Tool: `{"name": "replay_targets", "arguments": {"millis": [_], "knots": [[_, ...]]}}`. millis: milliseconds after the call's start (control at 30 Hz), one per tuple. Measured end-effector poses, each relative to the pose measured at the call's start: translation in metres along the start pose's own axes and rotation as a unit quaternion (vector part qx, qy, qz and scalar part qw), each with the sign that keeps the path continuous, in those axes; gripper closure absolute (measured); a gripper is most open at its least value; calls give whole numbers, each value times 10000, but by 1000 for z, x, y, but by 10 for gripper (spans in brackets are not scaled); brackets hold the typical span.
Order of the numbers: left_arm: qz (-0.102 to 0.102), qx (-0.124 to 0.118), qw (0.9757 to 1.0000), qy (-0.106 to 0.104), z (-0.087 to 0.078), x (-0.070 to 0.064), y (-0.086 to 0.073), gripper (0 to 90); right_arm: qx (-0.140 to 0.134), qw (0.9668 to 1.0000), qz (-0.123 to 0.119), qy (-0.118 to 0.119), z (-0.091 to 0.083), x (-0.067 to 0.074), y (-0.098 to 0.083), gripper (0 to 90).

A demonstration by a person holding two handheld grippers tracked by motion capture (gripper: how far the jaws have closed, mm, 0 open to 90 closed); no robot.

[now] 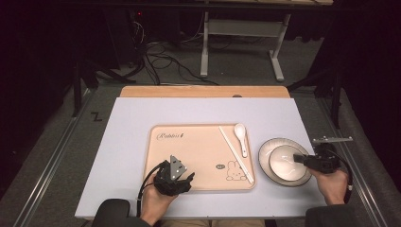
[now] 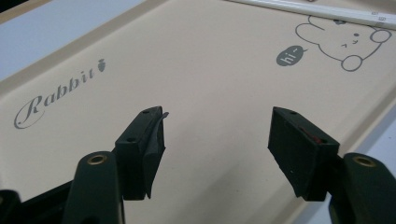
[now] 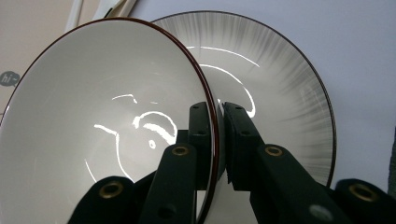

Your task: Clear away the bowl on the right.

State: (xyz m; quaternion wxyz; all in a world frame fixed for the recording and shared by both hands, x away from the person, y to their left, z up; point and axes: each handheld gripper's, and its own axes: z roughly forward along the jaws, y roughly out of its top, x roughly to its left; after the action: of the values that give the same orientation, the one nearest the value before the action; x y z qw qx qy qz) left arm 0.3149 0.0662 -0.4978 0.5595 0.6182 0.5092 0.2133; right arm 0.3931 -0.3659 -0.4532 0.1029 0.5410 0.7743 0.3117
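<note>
the white table (image 1: 132,142) carried everything, and on it the peach rabbit tray (image 1: 198,142) lay square to the person, probably as the place where the setting was being gathered. the left gripper (image 1: 182,182) hovered over the tray's near edge with its jaws standing wide and nothing between them; in the left gripper view the bare tray floor ran out ahead of the pads (image 2: 299,154), with the "rabbit" lettering off past one pad and the little "hi" bubble beyond the other. it looked parked there, ready to steady the tray or receive something.

just to the right of the tray sat the streaked plate (image 1: 265,161), and in it the white bowl (image 1: 286,163). the right gripper (image 1: 302,159) had its jaws pinched narrow on the bowl's rim, one pad inside the wall and one outside, which seemed the sensible grip for lifting a bowl. in the right gripper view the bowl (image 3: 107,116) stood tilted up against the pads (image 3: 238,140), with the plate (image 3: 289,84) behind it.

the chopsticks (image 1: 235,153) and white spoon (image 1: 241,137) lay on the tray's right side, well away from either set of pads.

whether the bowl's foot had left the plate i could not tell. the right hand (image 1: 331,182) hid the plate's near right rim, and the bowl's lower edge was cut off in the close view.
</note>
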Motion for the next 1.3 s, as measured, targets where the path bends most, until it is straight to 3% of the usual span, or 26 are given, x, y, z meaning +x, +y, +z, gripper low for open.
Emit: {"name": "replay_targets", "arguments": {"millis": [267,300,767,900,1300], "knots": [[69,45,9998,-184,3,-4,3,364,-261,9996,117,3,-13,0,-7,837],[-5,27,9998,-219,4,-5,3,364,-281,9995,116,14,-14,0,-8,837],[-32,126,9992,-384,16,-10,3,368,-505,9983,287,99,-33,2,-21,836],[27,17,9990,-444,15,-12,4,376,-566,9981,240,55,-37,2,-22,836],[16,82,9988,-484,18,-13,4,377,-542,9982,106,245,-39,18,-20,837]]}}
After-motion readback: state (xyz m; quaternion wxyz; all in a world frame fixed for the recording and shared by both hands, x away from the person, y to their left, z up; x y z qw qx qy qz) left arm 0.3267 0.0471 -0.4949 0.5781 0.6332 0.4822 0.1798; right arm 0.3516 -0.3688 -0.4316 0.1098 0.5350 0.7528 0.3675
